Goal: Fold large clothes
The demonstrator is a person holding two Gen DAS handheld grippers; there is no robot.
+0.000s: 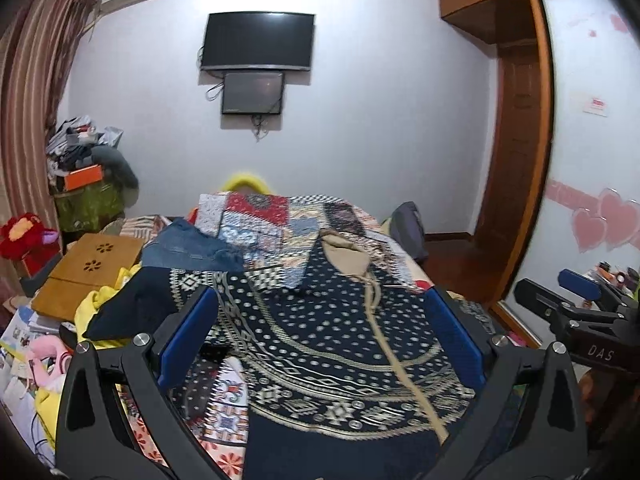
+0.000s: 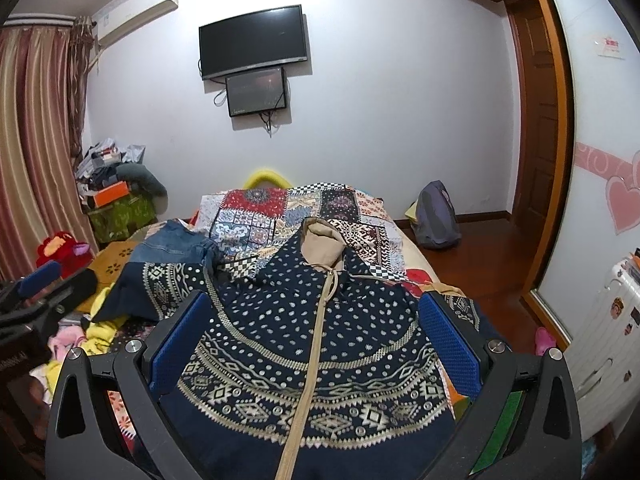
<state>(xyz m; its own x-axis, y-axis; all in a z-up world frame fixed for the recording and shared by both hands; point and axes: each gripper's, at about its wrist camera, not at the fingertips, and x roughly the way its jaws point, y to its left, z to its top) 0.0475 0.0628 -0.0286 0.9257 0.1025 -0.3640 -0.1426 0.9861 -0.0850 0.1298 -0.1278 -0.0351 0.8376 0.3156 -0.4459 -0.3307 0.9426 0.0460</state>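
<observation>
On bed (image 2: 372,216), spread navy patterned hoodie (image 2: 320,340)

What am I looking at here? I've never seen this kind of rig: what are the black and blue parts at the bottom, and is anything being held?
There is no robot. A person carries a hand-held gripper in each hand, and each gripper has a fisheye camera looking forward along its jaws. One picture comes from the left gripper, the other from the right gripper; the black arms with blue pads are their jaws. In both, the jaws stand wide apart and hold nothing. The right gripper also shows at the right edge of the left view.

Below them lies a navy patterned garment with a beige hood and a beige strip down the front, spread on a bed with a patchwork cover. Jeans lie beyond its left side. A television hangs on the far wall.
</observation>
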